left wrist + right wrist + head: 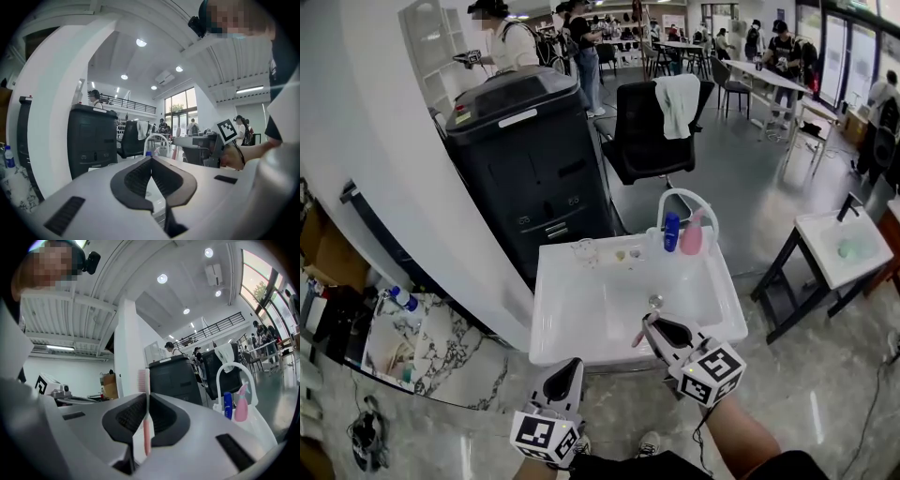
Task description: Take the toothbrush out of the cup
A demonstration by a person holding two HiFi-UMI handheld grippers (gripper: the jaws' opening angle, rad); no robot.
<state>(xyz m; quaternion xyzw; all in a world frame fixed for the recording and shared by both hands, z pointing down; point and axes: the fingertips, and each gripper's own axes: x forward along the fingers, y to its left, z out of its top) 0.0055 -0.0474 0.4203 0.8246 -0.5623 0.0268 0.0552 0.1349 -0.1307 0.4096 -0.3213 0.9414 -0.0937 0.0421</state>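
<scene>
Toothbrush [145, 427]: pink, upright, pinched in the right gripper [146, 399], bristle head above the jaws, out of the cup [585, 251].
Right gripper: jaws narrow, clamped on the toothbrush handle, above the near part of the white basin [581, 319].
Left gripper [151, 161]: jaws pressed together, nothing between them, just in front of the basin's near rim.
Cup: clear, on the basin's back ledge, well apart from both grippers.
Back ledge: blue bottle [671, 232] beside pink spray bottle [692, 234].
</scene>
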